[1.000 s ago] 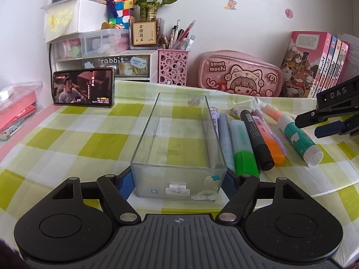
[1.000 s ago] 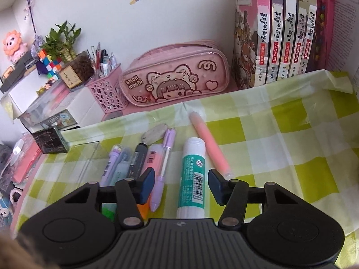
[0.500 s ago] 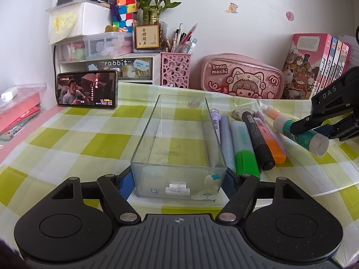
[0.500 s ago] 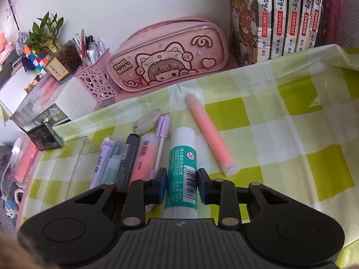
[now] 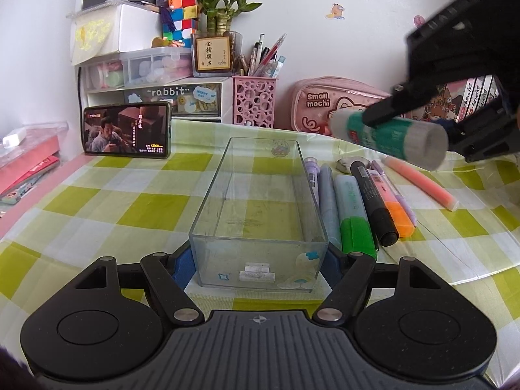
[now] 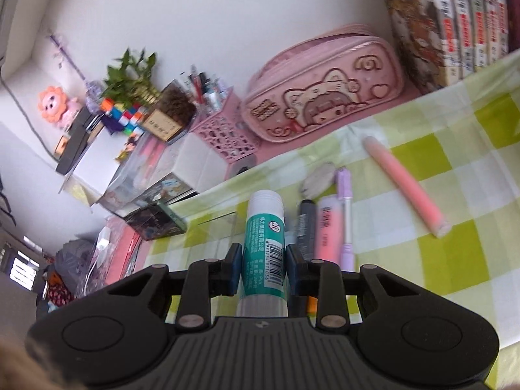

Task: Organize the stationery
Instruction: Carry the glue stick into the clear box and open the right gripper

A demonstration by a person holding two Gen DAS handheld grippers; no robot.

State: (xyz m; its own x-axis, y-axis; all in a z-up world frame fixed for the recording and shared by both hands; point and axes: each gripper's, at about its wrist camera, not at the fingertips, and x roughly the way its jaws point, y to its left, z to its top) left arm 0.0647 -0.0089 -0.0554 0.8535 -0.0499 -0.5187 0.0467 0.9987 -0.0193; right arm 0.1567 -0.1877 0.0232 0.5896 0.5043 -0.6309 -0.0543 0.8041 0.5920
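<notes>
A clear plastic box stands empty on the green checked cloth, and my left gripper is shut on its near end, one blue pad on each side. My right gripper is shut on a green-and-white glue stick. In the left wrist view that glue stick hangs in the air, tilted, above and to the right of the box, held by the right gripper. Right of the box lie a green highlighter, a black marker, an orange highlighter and a pink stick.
A phone leans at the back left in front of small drawers. A pink pen holder, a pink pencil case and a row of books line the wall. A pale eraser lies behind the markers.
The right gripper closed on the glue stick and lifted it off the cloth, up and towards the box, tilting as it rose. The left gripper and the box stayed put.
</notes>
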